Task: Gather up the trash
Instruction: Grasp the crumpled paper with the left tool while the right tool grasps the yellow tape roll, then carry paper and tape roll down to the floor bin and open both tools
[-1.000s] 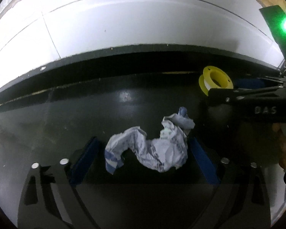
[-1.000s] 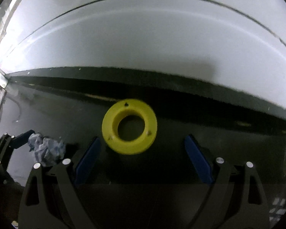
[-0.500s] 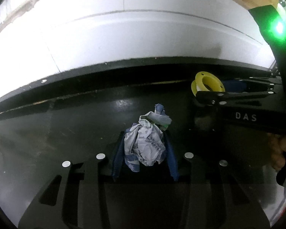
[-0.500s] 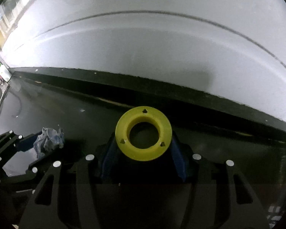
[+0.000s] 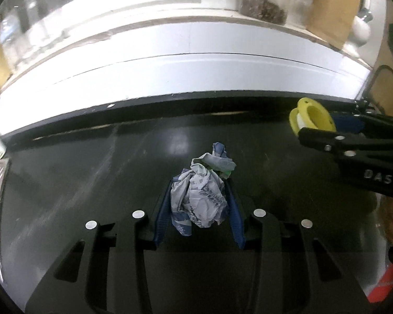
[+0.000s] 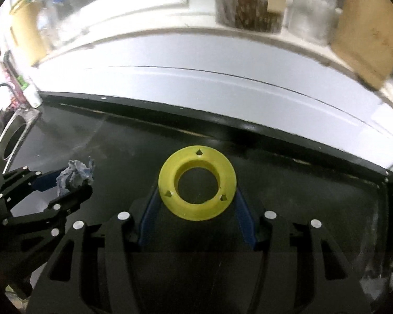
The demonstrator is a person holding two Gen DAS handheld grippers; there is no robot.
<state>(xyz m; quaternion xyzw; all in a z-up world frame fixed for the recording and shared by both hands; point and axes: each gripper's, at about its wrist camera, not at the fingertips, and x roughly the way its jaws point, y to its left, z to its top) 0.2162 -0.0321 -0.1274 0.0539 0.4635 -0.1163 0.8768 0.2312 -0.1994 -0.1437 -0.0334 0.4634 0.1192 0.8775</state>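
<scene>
A crumpled printed paper wad (image 5: 201,196) is pinched between the blue pads of my left gripper (image 5: 199,204), lifted above the black countertop (image 5: 91,172). My right gripper (image 6: 196,206) is shut on a yellow plastic spool (image 6: 196,183), also raised off the counter. In the left wrist view the right gripper (image 5: 325,128) shows at the right edge with the spool (image 5: 311,116). In the right wrist view the left gripper (image 6: 63,185) appears at the lower left with the paper wad (image 6: 74,176).
A white wall strip (image 5: 196,73) runs behind the counter, with a shelf above carrying glass jars (image 6: 249,7) and a brown paper bag (image 5: 330,18). A metal sink (image 6: 15,133) with a tap lies at the left end.
Both grippers closed, the left on the paper wad and the right on the yellow spool, then rose off the counter; the shelf above the wall has come into view.
</scene>
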